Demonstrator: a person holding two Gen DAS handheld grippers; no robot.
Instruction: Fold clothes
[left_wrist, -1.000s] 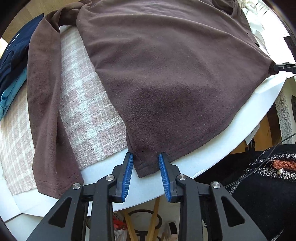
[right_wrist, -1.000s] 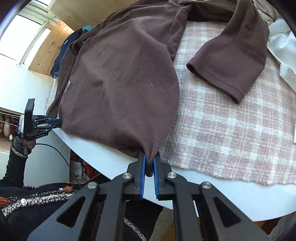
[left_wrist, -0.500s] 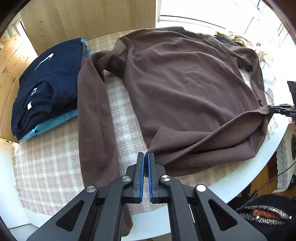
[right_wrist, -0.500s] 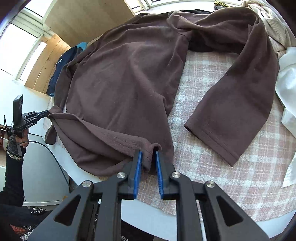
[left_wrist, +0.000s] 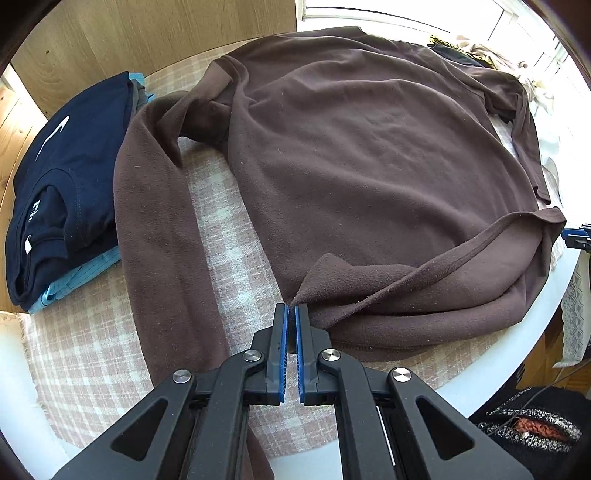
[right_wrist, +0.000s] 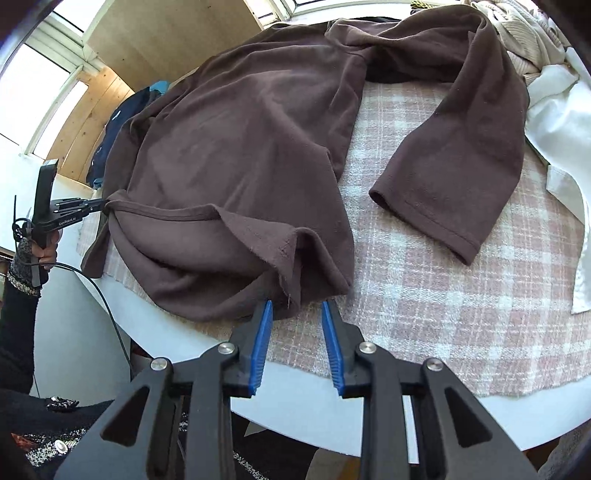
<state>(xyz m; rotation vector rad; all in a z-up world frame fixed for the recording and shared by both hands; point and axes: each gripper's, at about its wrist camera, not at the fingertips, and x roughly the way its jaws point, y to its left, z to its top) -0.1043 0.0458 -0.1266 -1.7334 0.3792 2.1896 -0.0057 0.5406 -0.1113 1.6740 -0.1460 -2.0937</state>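
Sunlit windows (right_wrist: 55, 70), wood wall (left_wrist: 155, 40), white table (right_wrist: 295, 395).

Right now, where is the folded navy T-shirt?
In the left wrist view, the navy T-shirt sits far left on a light blue garment, beside the brown sweater's sleeve.

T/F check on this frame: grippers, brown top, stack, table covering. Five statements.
1. The left gripper is shut on the brown top's hem. True.
2. The right gripper grips the hem too. False: its fingers are opening, clear of the cloth.
3. A navy shirt tops the folded stack. True.
4. The table is bare. False: a pink plaid cloth covers it.
5. Both sleeves are folded in. False: both lie spread out.
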